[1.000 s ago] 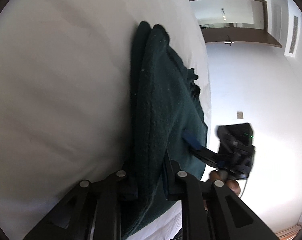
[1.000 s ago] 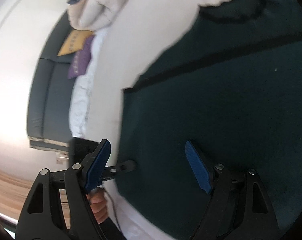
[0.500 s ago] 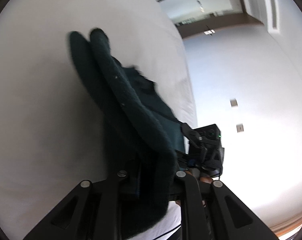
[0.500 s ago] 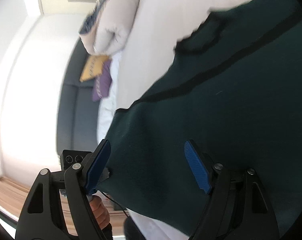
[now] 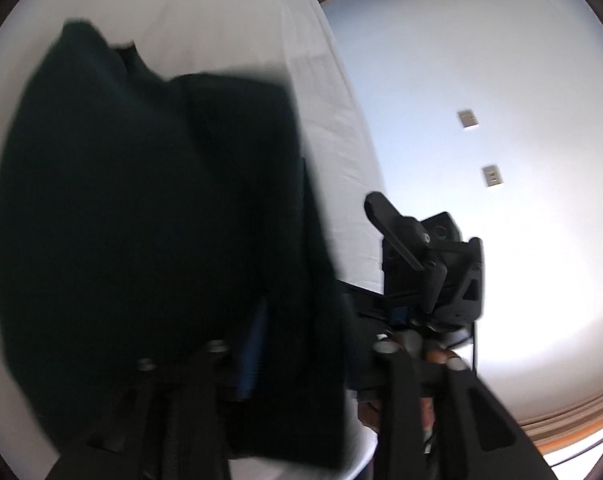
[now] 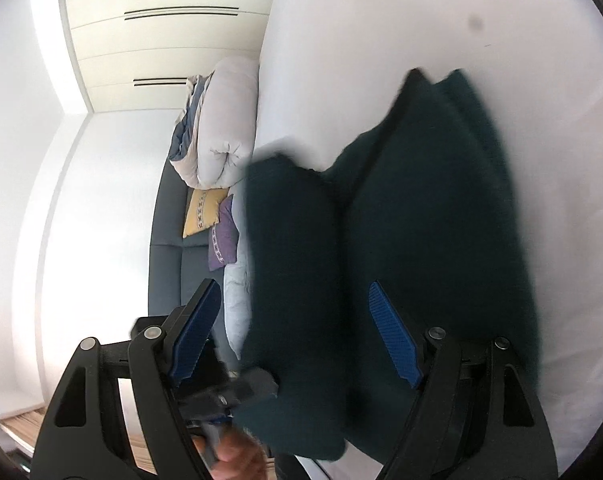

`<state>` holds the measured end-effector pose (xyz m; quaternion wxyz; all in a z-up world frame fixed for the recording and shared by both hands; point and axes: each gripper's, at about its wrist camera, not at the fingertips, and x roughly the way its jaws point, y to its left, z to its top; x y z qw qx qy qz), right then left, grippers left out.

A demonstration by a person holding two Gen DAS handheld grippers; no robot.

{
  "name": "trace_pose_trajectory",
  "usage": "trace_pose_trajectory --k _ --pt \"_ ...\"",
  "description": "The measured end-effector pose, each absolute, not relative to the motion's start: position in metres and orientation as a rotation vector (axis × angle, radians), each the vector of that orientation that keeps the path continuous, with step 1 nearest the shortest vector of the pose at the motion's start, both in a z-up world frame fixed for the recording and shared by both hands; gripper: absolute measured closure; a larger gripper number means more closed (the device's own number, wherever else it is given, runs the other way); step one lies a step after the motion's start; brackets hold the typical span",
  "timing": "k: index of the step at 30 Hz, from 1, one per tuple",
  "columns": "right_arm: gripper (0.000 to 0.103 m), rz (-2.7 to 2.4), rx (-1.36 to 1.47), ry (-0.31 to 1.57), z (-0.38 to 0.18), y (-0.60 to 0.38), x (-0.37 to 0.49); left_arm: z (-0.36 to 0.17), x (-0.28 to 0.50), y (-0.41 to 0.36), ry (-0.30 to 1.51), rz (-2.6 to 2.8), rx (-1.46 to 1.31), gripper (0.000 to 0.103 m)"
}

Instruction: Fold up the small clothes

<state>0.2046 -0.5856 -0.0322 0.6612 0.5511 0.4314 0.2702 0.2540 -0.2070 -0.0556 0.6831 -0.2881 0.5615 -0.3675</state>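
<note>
The left gripper (image 5: 301,364) has its jaws opening, with a fold of the dark green garment (image 5: 141,220) hanging between them; blur hides whether the pads still press the cloth. The right gripper (image 6: 293,336) stands with its jaws spread wide, the blue pads (image 6: 393,340) clear of the fabric, which lies behind them. The garment (image 6: 421,220) fills the middle of both views, doubled over and resting on the white bed (image 6: 381,40). At the left of the right wrist view sit a rolled duvet (image 6: 225,128) and a yellow cushion (image 6: 203,212).
</note>
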Motion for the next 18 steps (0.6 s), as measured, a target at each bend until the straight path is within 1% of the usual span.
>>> trace_pose_trajectory --k 1,2,4,7,11,13,14,15,16,17,18 --pt "0.027 0.606 1.235 0.982 -0.033 -0.588 0.204 -0.051 0.255 -0.206 1.246 -0.837 -0.648 0.041" --pt "0.027 0.601 1.228 0.992 -0.034 -0.593 0.206 -0.045 0.253 -0.203 1.226 -0.836 -0.629 0.034" --pt "0.027 0.593 1.212 1.019 -0.036 -0.593 0.208 -0.027 0.246 -0.191 1.160 -0.838 -0.568 0.034" --pt "0.027 0.584 1.159 1.045 -0.034 -0.591 0.212 -0.019 0.243 -0.170 1.121 -0.818 -0.536 0.034" --pt "0.027 0.529 1.034 1.100 -0.024 -0.573 0.217 -0.035 0.244 -0.138 1.122 -0.751 -0.560 0.034" --pt "0.032 0.497 0.955 1.129 -0.020 -0.559 0.220 -0.045 0.242 -0.127 1.130 -0.733 -0.584 0.034" --pt "0.039 0.477 0.907 1.149 -0.017 -0.552 0.223 -0.050 0.240 -0.126 1.132 -0.732 -0.588 0.034" --pt "0.051 0.461 0.861 1.171 -0.014 -0.545 0.226 -0.052 0.238 -0.126 1.132 -0.733 -0.586 0.034" --pt "0.059 0.449 0.828 1.184 -0.012 -0.540 0.227 -0.052 0.236 -0.128 1.130 -0.734 -0.577 0.034" --pt "0.073 0.426 0.774 1.205 -0.010 -0.532 0.229 -0.052 0.236 -0.130 1.129 -0.733 -0.566 0.034" --pt "0.080 0.402 0.718 1.218 -0.008 -0.527 0.229 -0.051 0.236 -0.131 1.128 -0.731 -0.556 0.034"
